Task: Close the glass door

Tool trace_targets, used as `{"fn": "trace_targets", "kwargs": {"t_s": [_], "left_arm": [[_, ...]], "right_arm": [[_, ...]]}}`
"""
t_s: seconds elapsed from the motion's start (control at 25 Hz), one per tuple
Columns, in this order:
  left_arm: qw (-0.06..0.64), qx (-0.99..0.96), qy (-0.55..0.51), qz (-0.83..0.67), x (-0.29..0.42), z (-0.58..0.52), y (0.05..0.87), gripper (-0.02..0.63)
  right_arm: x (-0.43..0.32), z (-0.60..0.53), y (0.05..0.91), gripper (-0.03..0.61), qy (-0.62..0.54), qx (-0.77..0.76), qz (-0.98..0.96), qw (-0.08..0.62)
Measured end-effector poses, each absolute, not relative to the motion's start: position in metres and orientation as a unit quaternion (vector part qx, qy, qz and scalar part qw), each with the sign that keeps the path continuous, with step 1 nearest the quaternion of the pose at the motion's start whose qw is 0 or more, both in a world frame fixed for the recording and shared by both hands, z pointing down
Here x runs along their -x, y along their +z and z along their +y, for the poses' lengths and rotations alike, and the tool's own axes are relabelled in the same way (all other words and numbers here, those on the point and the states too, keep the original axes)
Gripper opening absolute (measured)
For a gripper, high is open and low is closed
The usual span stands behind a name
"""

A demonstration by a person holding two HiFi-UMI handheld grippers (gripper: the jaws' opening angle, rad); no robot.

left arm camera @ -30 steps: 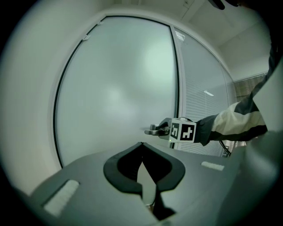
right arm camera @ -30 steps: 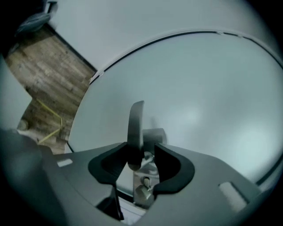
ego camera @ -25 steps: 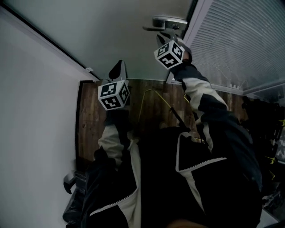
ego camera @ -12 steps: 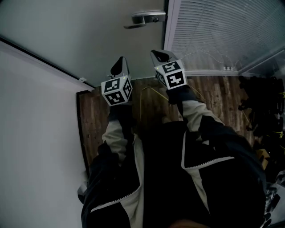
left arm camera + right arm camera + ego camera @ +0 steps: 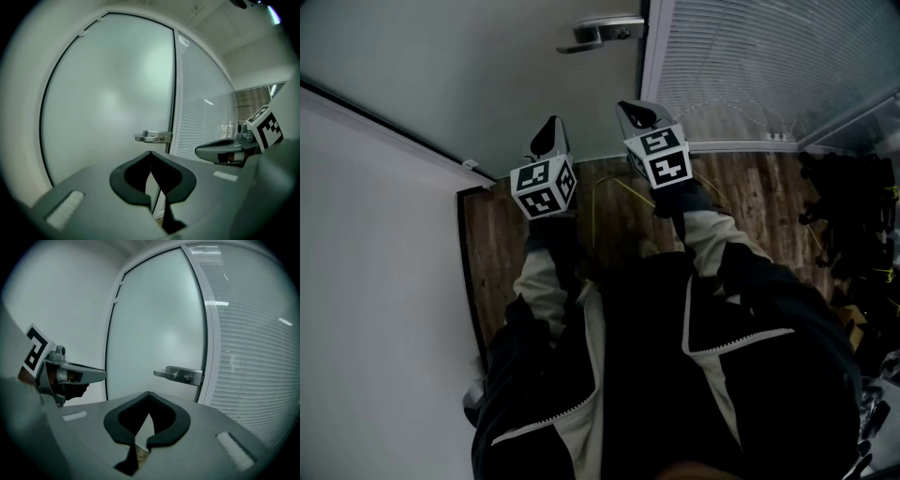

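The frosted glass door (image 5: 487, 66) fills the top of the head view, its right edge lying against the white frame (image 5: 645, 66). Its metal lever handle (image 5: 598, 31) sticks out leftward, also seen as handle (image 5: 152, 137) and handle (image 5: 178, 374). My left gripper (image 5: 551, 131) and right gripper (image 5: 636, 112) hover side by side below the handle, pointing at the door and apart from it. Both are shut with nothing between the jaws, as the left gripper (image 5: 150, 153) and right gripper (image 5: 149, 394) show in their own views.
A glass panel with white blinds (image 5: 769, 66) stands right of the door. A white wall (image 5: 356, 281) runs along the left. Under me is wooden floor (image 5: 619, 206) with a thin yellow cable (image 5: 609, 187). Dark clutter (image 5: 853, 225) sits at the far right.
My right gripper has come away from the lever handle, drawn back and rolled, and now hangs level with the left gripper. The left gripper shifted only slightly.
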State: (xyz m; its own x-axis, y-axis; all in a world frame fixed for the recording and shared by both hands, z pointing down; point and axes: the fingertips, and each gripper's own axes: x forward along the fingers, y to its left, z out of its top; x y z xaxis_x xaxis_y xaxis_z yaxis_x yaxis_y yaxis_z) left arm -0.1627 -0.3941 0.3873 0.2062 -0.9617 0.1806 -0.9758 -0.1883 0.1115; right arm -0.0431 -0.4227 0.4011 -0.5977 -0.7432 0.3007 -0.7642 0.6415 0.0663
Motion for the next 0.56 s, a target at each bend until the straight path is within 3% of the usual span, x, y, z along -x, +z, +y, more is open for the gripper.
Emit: {"fn": "trace_targets", "kwargs": {"t_s": [0.56], "left_arm": [[0.098,-0.774,0.031,-0.625,0.1543,-0.3857,0.3835,0.000]], "right_arm": [[0.0408,-0.4132,0.3941,0.002,0.019,-0.423,-0.894,0.149]]}}
